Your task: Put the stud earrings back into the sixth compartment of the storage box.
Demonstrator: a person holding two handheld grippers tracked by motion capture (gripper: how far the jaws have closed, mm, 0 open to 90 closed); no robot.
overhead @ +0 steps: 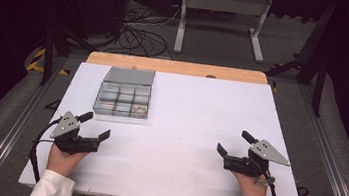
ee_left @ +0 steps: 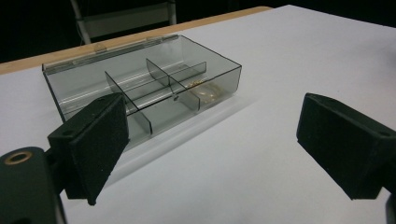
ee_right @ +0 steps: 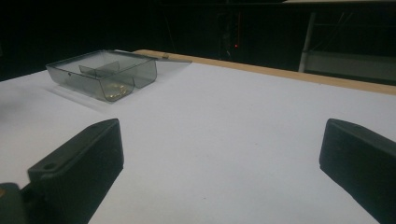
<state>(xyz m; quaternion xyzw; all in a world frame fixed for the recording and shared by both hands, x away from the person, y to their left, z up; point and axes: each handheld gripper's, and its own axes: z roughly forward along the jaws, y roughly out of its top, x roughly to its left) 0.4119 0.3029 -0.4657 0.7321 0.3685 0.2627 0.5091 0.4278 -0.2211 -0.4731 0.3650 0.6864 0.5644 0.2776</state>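
Left gripper (overhead: pixel 94 125) is being held low at near left, jaws spread wide. Right gripper (overhead: pixel 234 142) is being held likewise at near right, jaws wide apart, both angled inward.

- Compartment box (overhead: pixel 123 100): smoky grey, see-through plastic, with grey dividers; its flipped-back lid (overhead: pixel 130 76) is the same grey
- Small items (ee_left: pixel 205 90) in one corner compartment: pale gold, glinting
- Surface (overhead: pixel 183 129): plain white, with a light wood strip (overhead: pixel 176 67) along the far edge
- Left gripper (overhead: pixel 95 125) and right gripper (overhead: pixel 233 141): black, each topped with a grey plate
- Fingers (ee_left: pixel 95 142): matte black pads
- Sleeves (overhead: pixel 53 188): white
- Floor (overhead: pixel 4 117): grey
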